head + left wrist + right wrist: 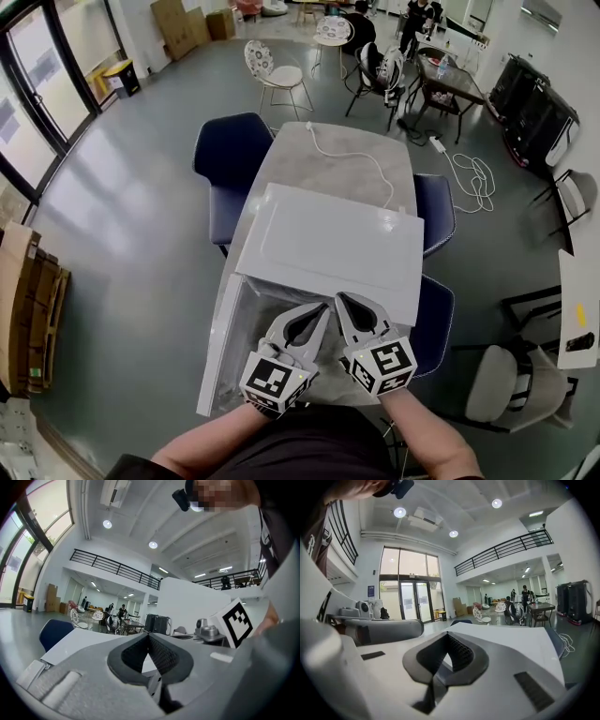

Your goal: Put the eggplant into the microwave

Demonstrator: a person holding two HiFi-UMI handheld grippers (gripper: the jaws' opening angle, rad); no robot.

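Left hand-held gripper (319, 311) and right hand-held gripper (343, 302) are both closed up, empty (side by side) over the white microwave (328, 244).

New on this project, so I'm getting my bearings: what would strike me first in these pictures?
A big white microwave fills the near end of the table, seen from above. Right before it, the left claw and right claw are held side by side, both shut and empty. No eggplant shows anywhere.
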